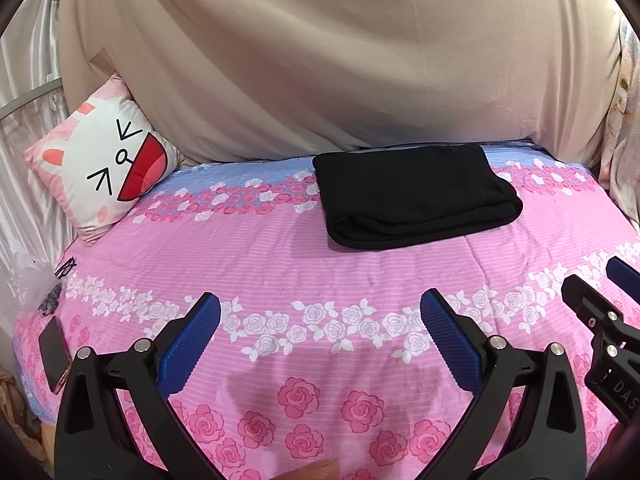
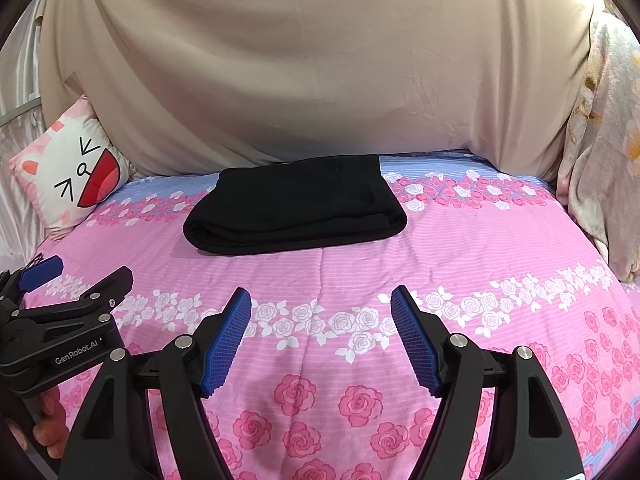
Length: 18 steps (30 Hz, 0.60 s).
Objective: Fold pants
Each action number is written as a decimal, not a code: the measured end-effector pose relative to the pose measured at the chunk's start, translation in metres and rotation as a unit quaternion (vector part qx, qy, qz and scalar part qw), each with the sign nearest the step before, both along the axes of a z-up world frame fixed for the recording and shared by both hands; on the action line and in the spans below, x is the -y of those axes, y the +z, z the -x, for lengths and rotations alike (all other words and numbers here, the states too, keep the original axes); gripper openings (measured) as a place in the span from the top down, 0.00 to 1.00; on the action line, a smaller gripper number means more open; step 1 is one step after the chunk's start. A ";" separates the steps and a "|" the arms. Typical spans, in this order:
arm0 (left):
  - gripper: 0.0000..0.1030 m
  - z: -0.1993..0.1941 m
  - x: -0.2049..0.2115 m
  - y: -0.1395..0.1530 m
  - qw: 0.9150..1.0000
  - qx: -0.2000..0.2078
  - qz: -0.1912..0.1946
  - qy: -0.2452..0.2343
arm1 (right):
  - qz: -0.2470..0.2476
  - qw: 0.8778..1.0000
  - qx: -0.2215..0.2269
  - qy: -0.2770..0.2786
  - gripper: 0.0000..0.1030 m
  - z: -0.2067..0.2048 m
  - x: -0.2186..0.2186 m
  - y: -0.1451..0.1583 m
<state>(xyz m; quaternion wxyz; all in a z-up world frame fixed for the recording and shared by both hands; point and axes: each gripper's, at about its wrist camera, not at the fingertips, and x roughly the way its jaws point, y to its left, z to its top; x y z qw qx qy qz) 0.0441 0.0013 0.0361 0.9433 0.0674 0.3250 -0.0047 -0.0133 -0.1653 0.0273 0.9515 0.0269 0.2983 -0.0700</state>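
Observation:
The black pants (image 1: 414, 194) lie folded into a compact rectangle at the far side of the bed, near the beige drape; they also show in the right wrist view (image 2: 294, 206). My left gripper (image 1: 320, 312) is open and empty, held above the sheet well short of the pants. My right gripper (image 2: 320, 308) is open and empty too, beside the left one. The right gripper shows at the right edge of the left wrist view (image 1: 592, 292), and the left gripper at the left edge of the right wrist view (image 2: 76, 272).
The bed has a pink rose-print sheet (image 1: 320, 264). A cat-face cushion (image 1: 104, 164) leans at the far left. A phone (image 1: 54, 354) and small items lie at the left edge. A beige drape (image 1: 320, 60) hangs behind; a floral blanket (image 2: 600, 152) is at the right.

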 end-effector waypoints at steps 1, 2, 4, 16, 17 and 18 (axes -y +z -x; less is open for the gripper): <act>0.05 0.000 0.000 0.000 1.000 0.000 0.001 -0.001 | 0.000 1.000 0.000 0.000 0.32 0.000 0.000 0.000; 0.05 0.000 -0.001 0.000 1.000 0.000 0.002 0.000 | 0.000 1.000 -0.001 0.001 0.32 0.000 0.000 0.000; 0.05 0.001 -0.001 0.000 1.000 0.000 0.000 -0.001 | 0.000 1.000 -0.001 0.000 0.32 0.000 0.000 0.000; 0.05 0.003 -0.004 -0.001 1.000 -0.002 0.000 -0.002 | 0.004 1.000 -0.007 0.005 0.32 -0.001 -0.004 -0.001; 0.05 0.003 -0.004 -0.001 1.000 -0.002 -0.001 -0.002 | 0.003 1.000 -0.007 0.005 0.32 -0.001 -0.004 -0.001; 0.05 0.003 -0.004 -0.001 1.000 -0.002 -0.002 -0.002 | 0.003 1.000 -0.007 0.006 0.32 -0.001 -0.004 -0.001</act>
